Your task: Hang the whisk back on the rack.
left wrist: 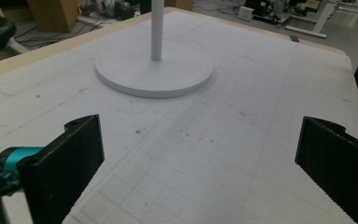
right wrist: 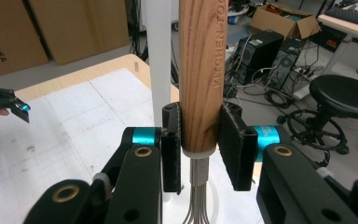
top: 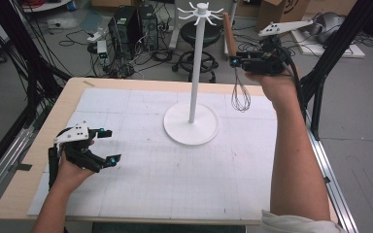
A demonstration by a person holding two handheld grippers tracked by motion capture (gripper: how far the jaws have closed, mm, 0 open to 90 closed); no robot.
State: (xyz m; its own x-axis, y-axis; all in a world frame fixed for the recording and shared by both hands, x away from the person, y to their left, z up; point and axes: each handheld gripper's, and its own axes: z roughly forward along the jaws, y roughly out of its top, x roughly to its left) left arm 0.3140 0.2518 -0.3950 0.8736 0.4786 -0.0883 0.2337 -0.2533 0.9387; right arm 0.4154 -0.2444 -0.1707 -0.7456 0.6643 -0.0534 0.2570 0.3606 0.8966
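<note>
A whisk (top: 234, 63) with a wooden handle (right wrist: 203, 70) and wire loops (top: 241, 96) hangs upright in the air at the far right, wires down. My right gripper (top: 235, 62) is shut on the lower end of its handle, just right of the white stand's pole (top: 195, 73). In the right gripper view both pads clamp the wood, with the pole directly behind it. The stand has a round base (top: 191, 123) and hook arms on top (top: 200, 11). My left gripper (top: 108, 145) rests low at the table's left, open, nothing between its jaws (left wrist: 200, 163).
A white gridded mat (top: 175, 165) covers the wooden table (top: 73, 87). Beyond the far edge stand a black stool (top: 199, 36), computer towers (top: 126, 29), cables and cardboard boxes (top: 277, 9). Black frame posts (top: 330, 53) rise at the right.
</note>
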